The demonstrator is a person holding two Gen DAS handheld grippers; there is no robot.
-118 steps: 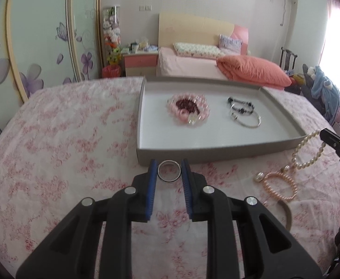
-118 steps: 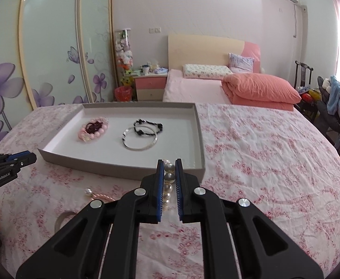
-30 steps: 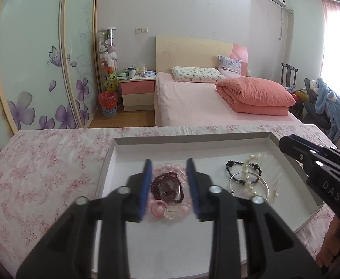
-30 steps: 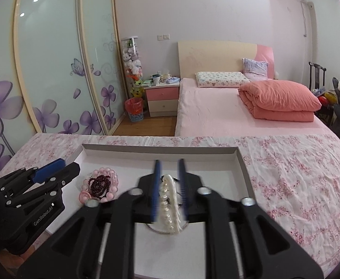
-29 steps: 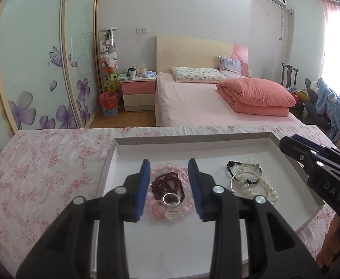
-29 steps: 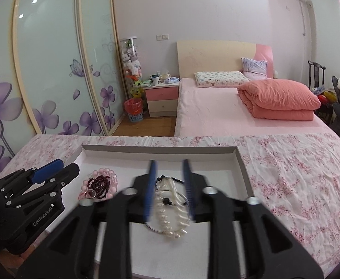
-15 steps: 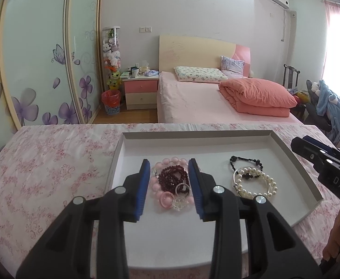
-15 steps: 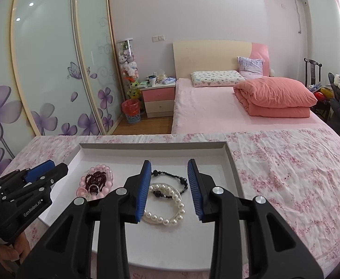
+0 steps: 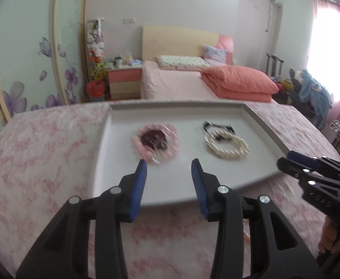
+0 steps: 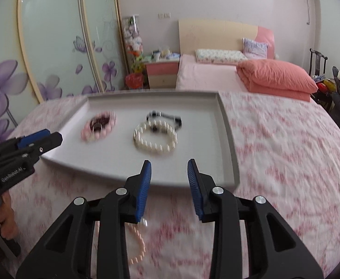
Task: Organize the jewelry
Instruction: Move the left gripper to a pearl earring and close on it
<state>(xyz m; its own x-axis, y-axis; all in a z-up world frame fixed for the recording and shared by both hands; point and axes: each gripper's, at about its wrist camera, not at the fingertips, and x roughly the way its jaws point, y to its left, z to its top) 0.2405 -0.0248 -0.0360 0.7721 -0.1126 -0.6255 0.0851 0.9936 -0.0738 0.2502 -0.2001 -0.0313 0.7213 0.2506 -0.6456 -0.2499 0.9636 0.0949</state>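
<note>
A grey tray (image 9: 260, 125) (image 10: 228, 139) lies on the pink floral bedspread. In it a pink bead bracelet ring with dark red beads and a small silver ring (image 9: 156, 139) (image 10: 99, 125) lies at the left. A white pearl necklace (image 9: 227, 147) (image 10: 156, 138) lies coiled at the right over a silver bangle and a black bead bracelet (image 10: 165, 116). My left gripper (image 9: 168, 169) is open and empty over the tray's near edge. My right gripper (image 10: 169, 168) is open and empty, near the tray's front. A pink pearl bracelet (image 10: 137, 244) lies on the bedspread below the right gripper.
A second bed (image 9: 193, 83) with an orange quilt (image 10: 277, 76) stands beyond. A nightstand (image 9: 123, 81) and floral sliding wardrobe doors (image 10: 53, 46) are at the left. A chair with clothes (image 9: 309, 93) stands at the right.
Both grippers have let go of their jewelry, the ring and the pearl necklace, in the tray. Both have pulled back toward the tray's near edge, jaws open. The views are motion blurred.
</note>
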